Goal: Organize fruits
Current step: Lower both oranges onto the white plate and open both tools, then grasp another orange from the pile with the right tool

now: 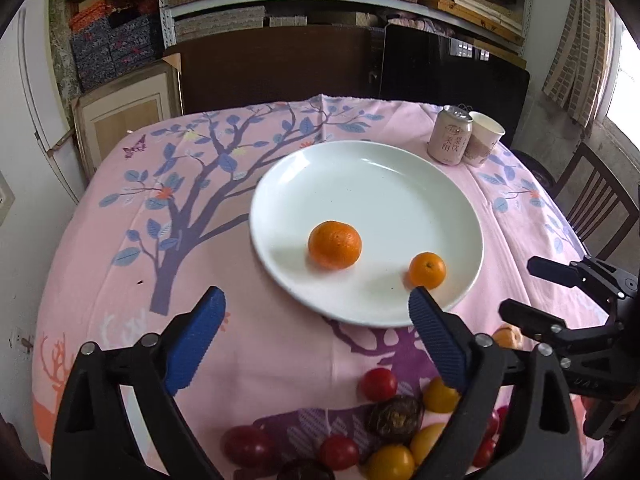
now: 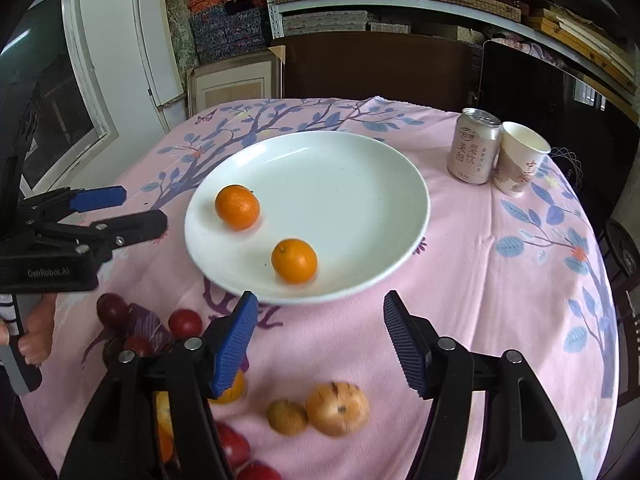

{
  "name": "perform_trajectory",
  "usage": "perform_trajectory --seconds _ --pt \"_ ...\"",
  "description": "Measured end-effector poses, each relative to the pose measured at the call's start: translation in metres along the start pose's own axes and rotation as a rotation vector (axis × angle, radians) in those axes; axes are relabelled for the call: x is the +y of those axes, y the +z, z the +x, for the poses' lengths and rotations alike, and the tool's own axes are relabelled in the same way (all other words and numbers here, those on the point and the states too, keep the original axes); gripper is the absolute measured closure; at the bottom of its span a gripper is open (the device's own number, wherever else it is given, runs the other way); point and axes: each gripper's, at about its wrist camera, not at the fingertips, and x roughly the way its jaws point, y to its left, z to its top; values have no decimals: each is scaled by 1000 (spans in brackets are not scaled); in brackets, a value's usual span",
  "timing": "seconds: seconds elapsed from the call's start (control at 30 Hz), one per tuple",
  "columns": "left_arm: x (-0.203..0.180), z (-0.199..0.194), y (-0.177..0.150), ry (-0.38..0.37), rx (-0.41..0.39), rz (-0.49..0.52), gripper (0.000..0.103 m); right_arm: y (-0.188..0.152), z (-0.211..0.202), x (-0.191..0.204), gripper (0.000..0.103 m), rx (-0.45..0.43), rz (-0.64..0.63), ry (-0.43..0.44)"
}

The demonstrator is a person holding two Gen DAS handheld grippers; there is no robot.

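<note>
On the white plate [image 2: 360,184] lie two oranges [image 2: 237,207], well apart.

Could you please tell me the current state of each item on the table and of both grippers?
Left gripper: open, holding nothing.
Right gripper: open, holding nothing.
White plate: upright on the tablecloth, holding two oranges.
Larger orange: resting on the plate.
Smaller orange: resting near the plate's rim.
Drink can: upright.
Paper cup: upright, touching the can.
Small tomatoes: loose on the cloth, off the plate.
</note>
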Motion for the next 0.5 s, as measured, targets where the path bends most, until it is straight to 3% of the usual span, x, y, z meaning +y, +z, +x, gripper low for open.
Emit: perform_trajectory --seconds 0.2,0.5 --pt "15 -61 -55 36 -72 6 10 -63 -57 8 27 -15 -72 -72" --pt "27 -80 -133 50 -17 -27 9 -136 -85 37 27 46 -148 -49"
